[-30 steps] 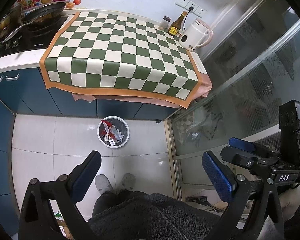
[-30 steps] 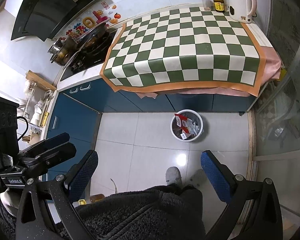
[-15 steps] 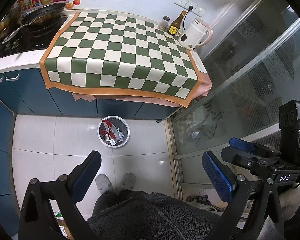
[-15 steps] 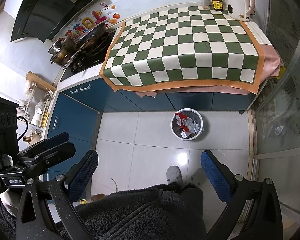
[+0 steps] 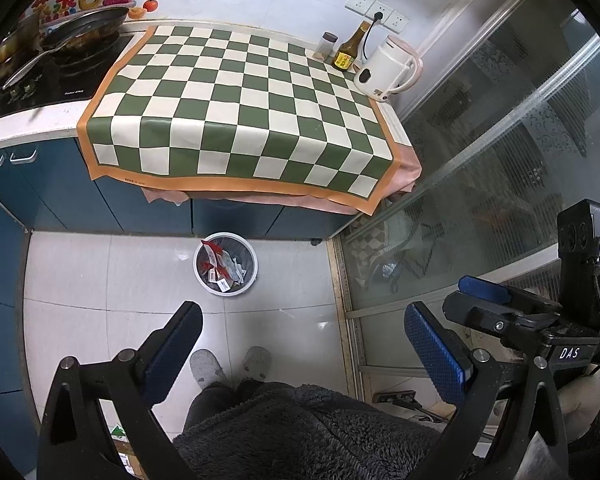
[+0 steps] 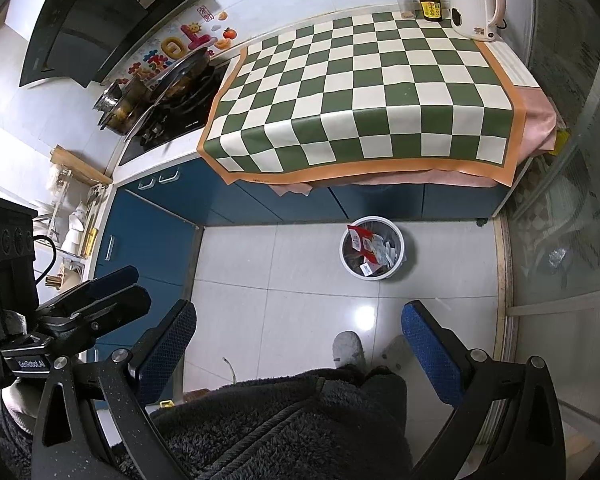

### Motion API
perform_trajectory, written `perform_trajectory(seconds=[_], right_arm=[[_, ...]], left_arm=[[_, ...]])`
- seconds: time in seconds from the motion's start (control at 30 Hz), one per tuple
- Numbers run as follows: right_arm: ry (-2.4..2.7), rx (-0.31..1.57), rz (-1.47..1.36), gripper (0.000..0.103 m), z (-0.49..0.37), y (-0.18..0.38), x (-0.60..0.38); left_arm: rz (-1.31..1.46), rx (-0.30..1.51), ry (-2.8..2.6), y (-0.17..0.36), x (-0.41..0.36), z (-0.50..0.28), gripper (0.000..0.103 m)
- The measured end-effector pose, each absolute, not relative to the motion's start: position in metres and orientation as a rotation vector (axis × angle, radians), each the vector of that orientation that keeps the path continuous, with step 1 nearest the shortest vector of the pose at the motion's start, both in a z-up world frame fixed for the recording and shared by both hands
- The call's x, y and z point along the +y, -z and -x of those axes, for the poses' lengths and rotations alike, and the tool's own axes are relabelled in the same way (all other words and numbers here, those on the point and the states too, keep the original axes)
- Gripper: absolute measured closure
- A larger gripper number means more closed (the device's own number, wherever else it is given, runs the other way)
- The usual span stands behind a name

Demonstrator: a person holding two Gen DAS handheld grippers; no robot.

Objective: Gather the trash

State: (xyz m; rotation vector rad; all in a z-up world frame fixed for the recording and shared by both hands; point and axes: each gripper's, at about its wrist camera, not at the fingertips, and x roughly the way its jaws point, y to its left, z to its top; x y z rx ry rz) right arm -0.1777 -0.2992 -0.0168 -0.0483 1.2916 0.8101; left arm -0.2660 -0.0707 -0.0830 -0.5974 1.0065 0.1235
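Left gripper [image 5: 302, 336] – jaws wide apart, empty. Right gripper [image 6: 298, 332] – same, held high, pointing down.

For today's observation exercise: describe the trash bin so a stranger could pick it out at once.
Start at the checkered cloth covering the counter, then drop to the pale tiled floor before the blue cabinets. There stands the trash bin, small, round and white-rimmed. It is the floor's only container, with red and white wrappers inside.

Bin [image 5: 225, 263] w/ wrappers [image 5: 220, 266] on floor before counter [image 5: 28, 124], kettle [image 5: 386, 70] far right, stove [image 5: 52, 76] left.
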Motion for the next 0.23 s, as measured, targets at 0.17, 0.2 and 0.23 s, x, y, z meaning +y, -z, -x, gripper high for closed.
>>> perform_trajectory(seconds=[0.17,0.2,0.23], right_arm=[[-0.81,1.293,0.047,0.0,0.1767,0.0158,-0.2973],[-0.81,1.293,0.048,0.0,0.1779,0.0165,-0.2988],[-0.808,1.294,0.045,0.0,0.1772,0.016,-0.2969]], left_arm=[[0.594,1.002,-0.12,0.081,-0.0719,0.2653,0.0],[0.592,1.001,-0.116,0.0801,-0.0713,0.2655,0.0],[0.592,1.0,-0.114,0.0793,-0.071,0.265,0.0]])
